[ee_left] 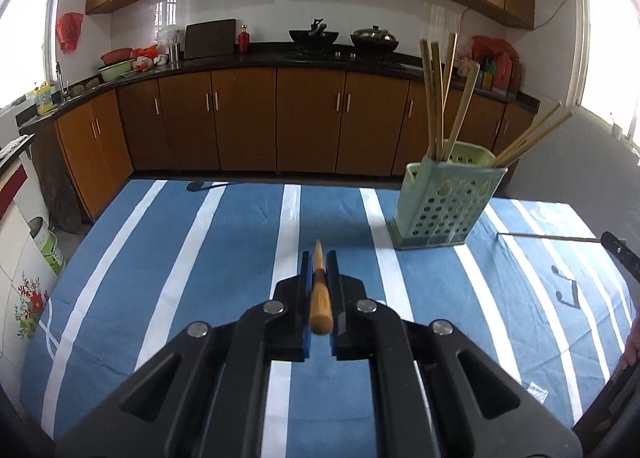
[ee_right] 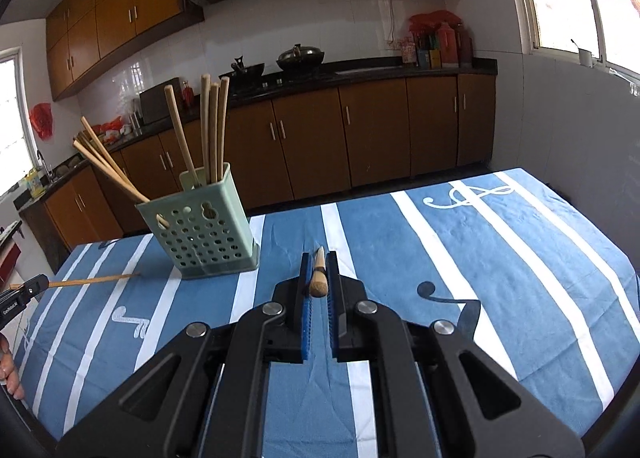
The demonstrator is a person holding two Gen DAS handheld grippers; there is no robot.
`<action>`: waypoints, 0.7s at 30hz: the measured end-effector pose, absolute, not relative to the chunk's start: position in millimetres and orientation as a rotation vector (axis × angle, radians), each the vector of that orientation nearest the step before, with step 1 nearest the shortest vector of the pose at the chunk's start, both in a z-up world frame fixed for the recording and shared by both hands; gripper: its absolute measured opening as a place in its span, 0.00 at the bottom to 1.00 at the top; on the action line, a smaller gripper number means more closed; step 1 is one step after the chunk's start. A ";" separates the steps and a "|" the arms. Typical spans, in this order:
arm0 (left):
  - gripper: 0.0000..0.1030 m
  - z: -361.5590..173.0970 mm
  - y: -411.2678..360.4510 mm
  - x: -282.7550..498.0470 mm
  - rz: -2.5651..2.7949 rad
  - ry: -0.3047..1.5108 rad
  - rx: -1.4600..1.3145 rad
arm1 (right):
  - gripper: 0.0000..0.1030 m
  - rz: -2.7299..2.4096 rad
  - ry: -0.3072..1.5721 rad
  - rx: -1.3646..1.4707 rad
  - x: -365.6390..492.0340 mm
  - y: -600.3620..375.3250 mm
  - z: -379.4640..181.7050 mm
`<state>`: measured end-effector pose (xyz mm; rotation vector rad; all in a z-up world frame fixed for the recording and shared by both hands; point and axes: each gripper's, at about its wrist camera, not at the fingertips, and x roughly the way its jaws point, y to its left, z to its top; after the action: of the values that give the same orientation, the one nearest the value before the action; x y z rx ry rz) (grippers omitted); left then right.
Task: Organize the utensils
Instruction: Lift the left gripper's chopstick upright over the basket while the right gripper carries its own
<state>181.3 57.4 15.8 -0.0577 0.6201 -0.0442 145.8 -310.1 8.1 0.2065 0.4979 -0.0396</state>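
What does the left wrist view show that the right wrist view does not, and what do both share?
Only the left wrist view: the left gripper shut on a wooden stick, and a floral panel beside the table. Only the right wrist view: the right gripper shut on its own wooden stick, and a treble-clef print. Both: the green holder of wooden utensils on the striped blue tablecloth.

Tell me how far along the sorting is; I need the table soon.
Done: several wooden utensils stand in the green holder. In hand: the left tool is shut on one wooden stick, and the right tool on another stick. Left: dropping both into the holder; the striped tablecloth shows no other loose utensils.
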 end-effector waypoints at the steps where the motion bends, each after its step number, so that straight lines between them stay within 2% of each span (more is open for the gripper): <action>1: 0.07 19.9 60.1 180.9 -0.045 0.609 -0.071 | 0.07 -0.040 0.491 0.209 144.0 -311.5 9.4; 13: 0.07 44.1 67.8 176.2 -0.061 0.534 -0.125 | 0.07 -0.023 0.429 0.215 140.5 -313.9 28.0; 21: 0.07 75.8 48.9 172.5 -0.149 0.491 -0.103 | 0.07 0.074 0.373 0.258 144.2 -310.3 64.6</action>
<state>172.5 48.9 75.8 -0.1027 0.4912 -0.1494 144.2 -310.3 64.6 0.2581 0.3727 0.0744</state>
